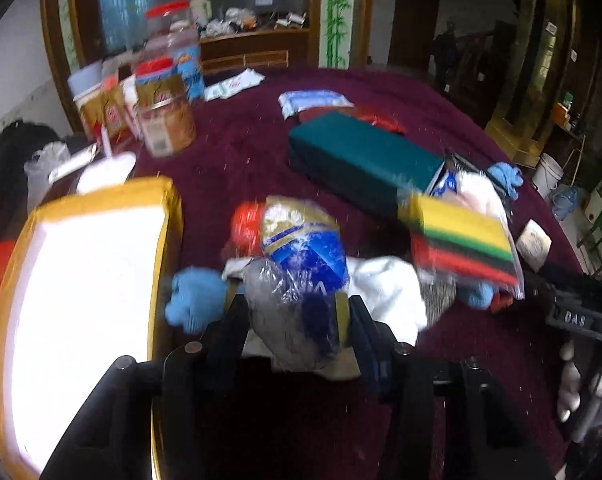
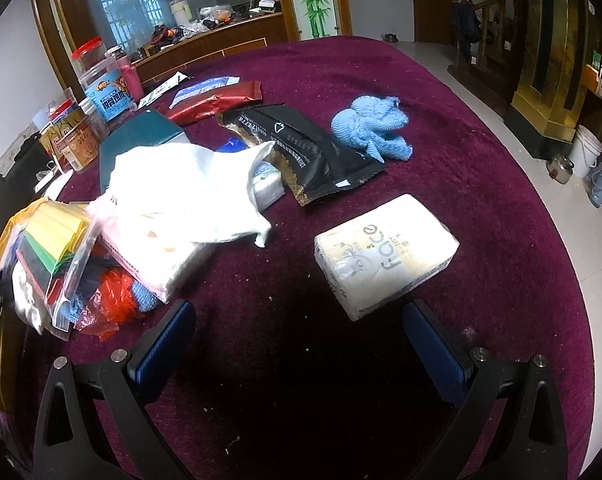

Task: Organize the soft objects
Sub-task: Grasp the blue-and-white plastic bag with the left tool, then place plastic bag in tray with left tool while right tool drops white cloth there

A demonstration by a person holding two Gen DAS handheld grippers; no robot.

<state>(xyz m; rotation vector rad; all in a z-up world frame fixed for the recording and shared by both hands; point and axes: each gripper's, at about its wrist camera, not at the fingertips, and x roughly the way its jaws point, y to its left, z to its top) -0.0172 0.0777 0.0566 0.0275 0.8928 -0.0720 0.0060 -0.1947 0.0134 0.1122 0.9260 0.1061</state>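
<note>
1. My left gripper (image 1: 297,320) has its fingers closed narrow on a crinkly blue-and-gold plastic packet (image 1: 301,268); the pads press its sides, though the view is blurred.
2. That packet sits over a white cloth (image 1: 389,292), beside a blue knitted piece (image 1: 195,298) and a gold-rimmed box (image 1: 85,300).
3. My right gripper (image 2: 297,340) holds its fingers wide, nothing between them.
4. A tissue pack (image 2: 385,252) lies on the maroon surface (image 2: 481,208) just ahead of it; a blue knitted cloth (image 2: 371,128) lies farther off.

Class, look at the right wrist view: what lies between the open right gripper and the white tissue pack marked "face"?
Nothing but bare maroon tablecloth with a few crumbs lies between the right gripper and the tissue pack, as the right wrist view shows.
</note>
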